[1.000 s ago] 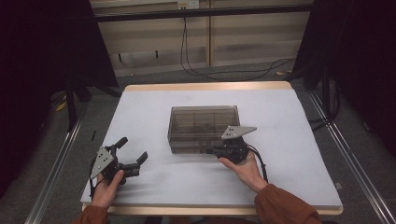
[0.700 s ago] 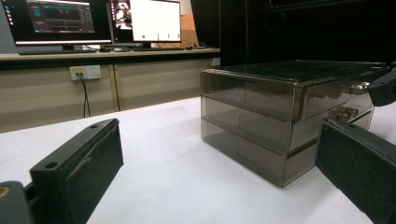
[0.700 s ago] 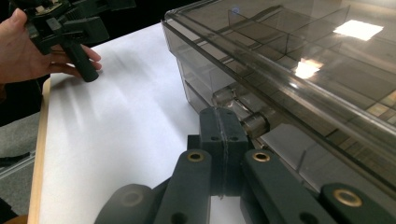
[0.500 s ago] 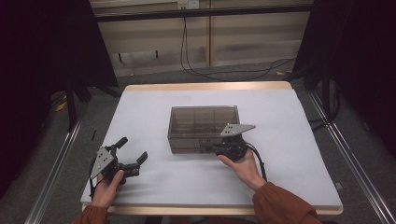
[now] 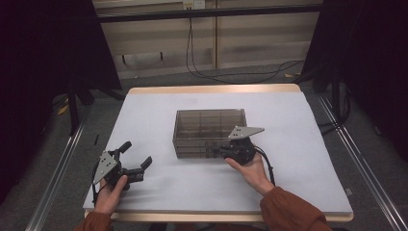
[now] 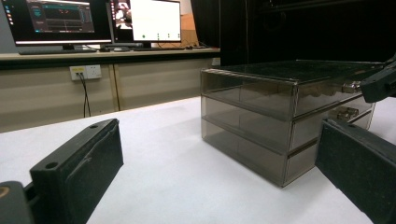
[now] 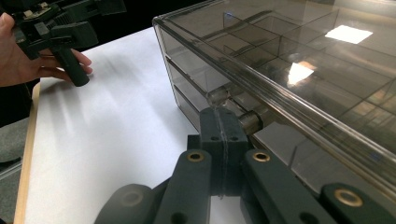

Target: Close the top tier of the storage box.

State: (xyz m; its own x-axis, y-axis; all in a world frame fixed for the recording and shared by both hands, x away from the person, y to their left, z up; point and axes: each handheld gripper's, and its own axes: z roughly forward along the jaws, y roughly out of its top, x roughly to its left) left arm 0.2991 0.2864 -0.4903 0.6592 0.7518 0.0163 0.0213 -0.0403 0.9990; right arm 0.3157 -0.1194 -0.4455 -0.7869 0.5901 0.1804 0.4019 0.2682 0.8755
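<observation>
Dark room, monitors (image 6: 93, 21) on bench (image 6: 107, 53)

I work at a table (image 5: 159, 120) covered with a white sheet, its pale wooden edge showing along the far side in the middle of the high view. Beyond it, at the top of that view, black cables (image 5: 192, 53) hang down a beige wall and trail across the grey floor (image 5: 149, 82). Metal rails (image 5: 57, 168) run along the floor at lower left and right. In the upper left of my left gripper view, two monitors (image 6: 98, 21) stand on a long desk, and a white wall socket (image 6: 85, 72) sits beneath them with a cable plugged in.
</observation>
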